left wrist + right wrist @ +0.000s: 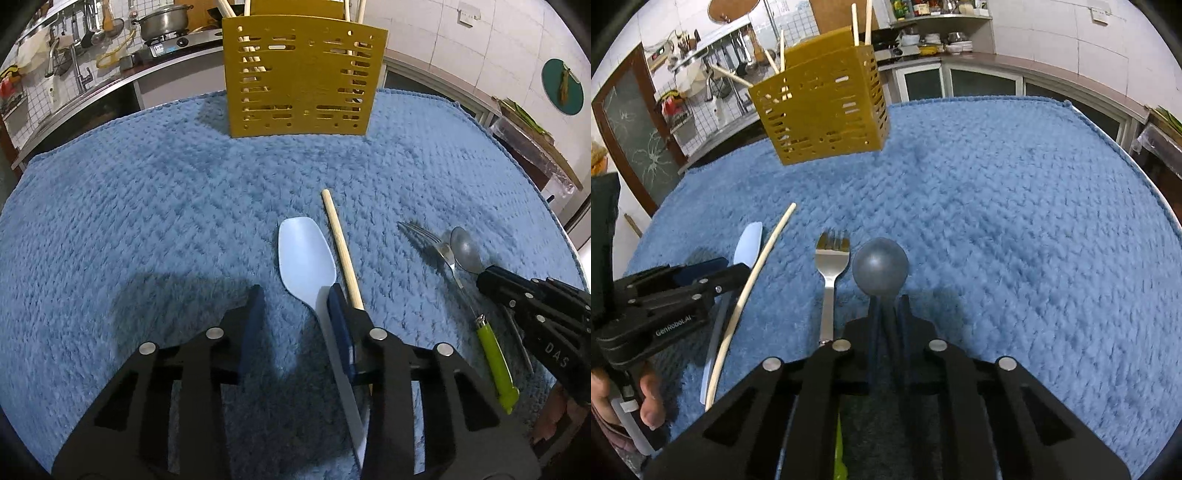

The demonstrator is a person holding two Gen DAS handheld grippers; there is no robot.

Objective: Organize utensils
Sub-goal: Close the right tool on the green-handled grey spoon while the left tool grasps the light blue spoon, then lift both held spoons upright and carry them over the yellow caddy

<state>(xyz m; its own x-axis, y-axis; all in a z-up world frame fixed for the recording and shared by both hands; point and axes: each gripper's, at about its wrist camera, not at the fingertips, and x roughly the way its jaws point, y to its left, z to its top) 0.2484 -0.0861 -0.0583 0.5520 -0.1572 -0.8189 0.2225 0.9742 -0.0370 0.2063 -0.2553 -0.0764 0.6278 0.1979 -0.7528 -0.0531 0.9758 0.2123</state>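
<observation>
On the blue towel (147,206), near the yellow holder (303,77), the left claw (295,299) stood apart around the pale blue spoon (304,254), not squeezing. Just beside the fork (831,266), the right claw (888,310) pinched the metal spoon (881,266).

This was a home kitchen. A steel lidded pot (163,22) sat on a gas stove (173,43), ladles and spatulas (92,26) hung along a white tiled wall (35,107) above a sink tap (82,75), stacked bowls (956,46) filled a shelf, and a fluffy blue cloth (147,206) covered the table.
</observation>
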